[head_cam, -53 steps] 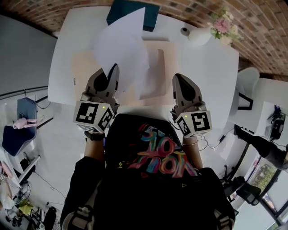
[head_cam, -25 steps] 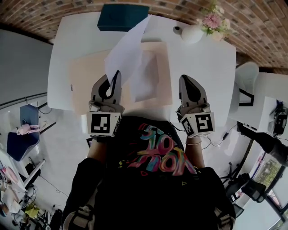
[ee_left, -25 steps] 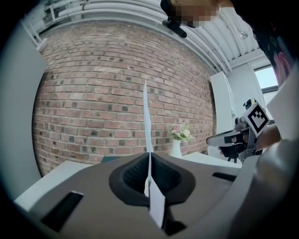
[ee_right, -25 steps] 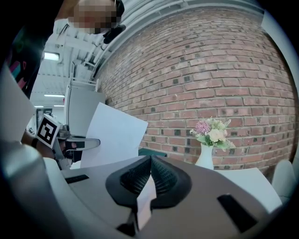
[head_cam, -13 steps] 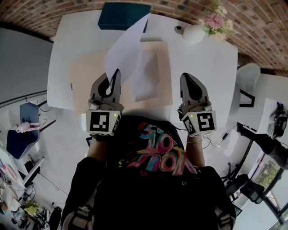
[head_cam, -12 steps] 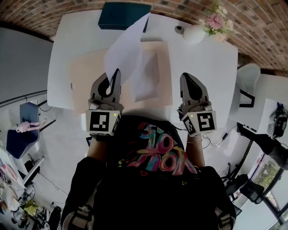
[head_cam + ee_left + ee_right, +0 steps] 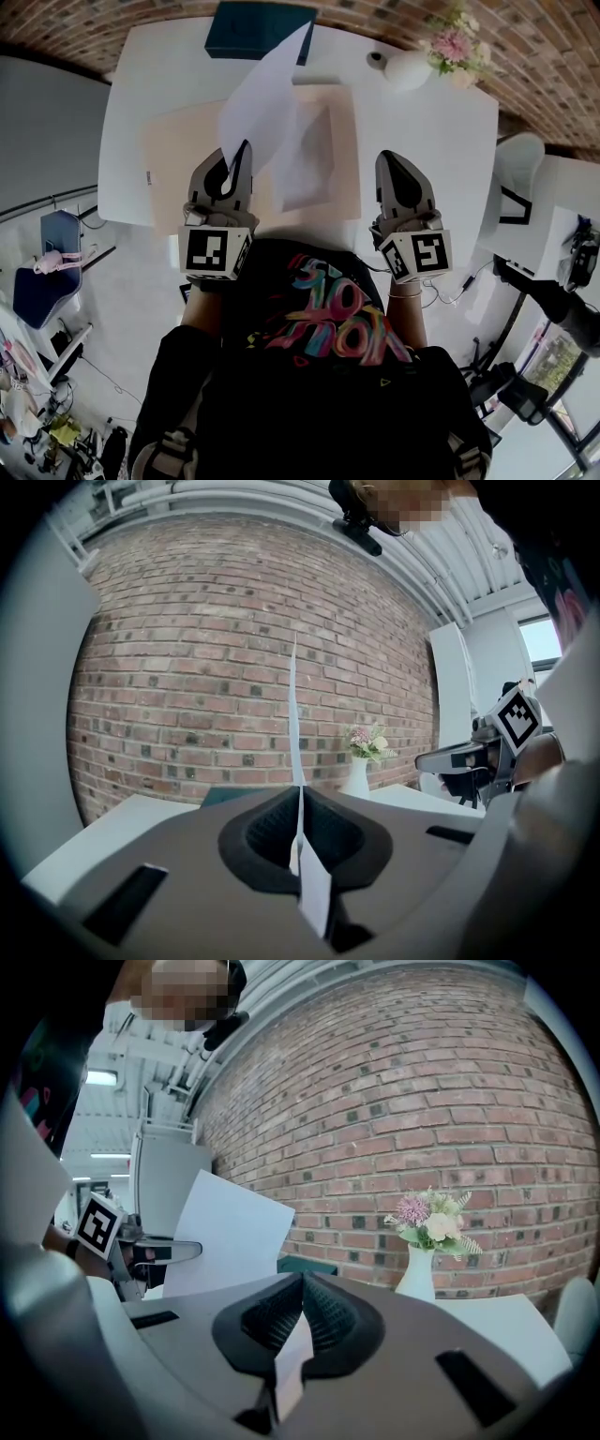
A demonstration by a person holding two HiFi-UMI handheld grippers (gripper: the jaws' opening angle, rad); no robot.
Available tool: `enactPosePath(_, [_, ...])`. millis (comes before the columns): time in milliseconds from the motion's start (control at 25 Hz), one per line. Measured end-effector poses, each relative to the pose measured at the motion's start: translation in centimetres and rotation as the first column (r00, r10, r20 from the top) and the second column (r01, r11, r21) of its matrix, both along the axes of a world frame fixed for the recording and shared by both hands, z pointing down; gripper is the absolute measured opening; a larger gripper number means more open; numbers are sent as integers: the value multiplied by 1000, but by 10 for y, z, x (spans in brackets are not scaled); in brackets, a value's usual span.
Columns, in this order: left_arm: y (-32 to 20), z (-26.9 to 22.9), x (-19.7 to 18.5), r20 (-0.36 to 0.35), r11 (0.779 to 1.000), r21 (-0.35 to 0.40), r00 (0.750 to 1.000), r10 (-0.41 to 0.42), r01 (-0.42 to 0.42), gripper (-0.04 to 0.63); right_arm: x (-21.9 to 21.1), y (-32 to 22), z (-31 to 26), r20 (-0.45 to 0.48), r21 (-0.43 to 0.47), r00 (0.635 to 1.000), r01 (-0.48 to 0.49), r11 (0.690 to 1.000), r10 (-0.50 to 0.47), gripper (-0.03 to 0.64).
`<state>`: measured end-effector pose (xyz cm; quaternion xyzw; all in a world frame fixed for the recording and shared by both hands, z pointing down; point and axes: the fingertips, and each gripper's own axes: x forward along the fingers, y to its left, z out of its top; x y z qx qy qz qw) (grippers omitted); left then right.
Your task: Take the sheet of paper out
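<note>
My left gripper (image 7: 242,150) is shut on the near corner of a white sheet of paper (image 7: 262,103). The sheet stands up off the table and leans toward the far edge. In the left gripper view the sheet (image 7: 292,724) shows edge-on, rising straight from the closed jaws (image 7: 298,789). A beige folder (image 7: 178,150) lies open on the white table (image 7: 441,141) under it, with a translucent sleeve (image 7: 314,159) on its right half. My right gripper (image 7: 389,159) hovers at the folder's right, jaws together (image 7: 302,1279), with nothing held. The right gripper view shows the sheet (image 7: 230,1232) broadside.
A teal box (image 7: 261,19) sits at the table's far edge behind the sheet. A white vase with pink flowers (image 7: 412,67) stands far right, also seen as the vase (image 7: 415,1274) ahead of my right gripper. A brick wall runs behind the table. A white chair (image 7: 520,159) is to the right.
Two seconds ago the sheet faced up more broadly; it now stands narrower and more upright in the left gripper. Over the last second neither gripper has visibly moved.
</note>
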<state>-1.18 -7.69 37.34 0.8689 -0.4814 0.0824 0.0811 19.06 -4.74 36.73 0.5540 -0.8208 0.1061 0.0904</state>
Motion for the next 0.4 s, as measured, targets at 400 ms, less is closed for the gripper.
enactPosePath(400, [-4, 1, -1, 2, 1000, -1, 1000, -10, 10, 25, 4, -3, 0, 2, 0, 1000, -5, 1000, 5, 18])
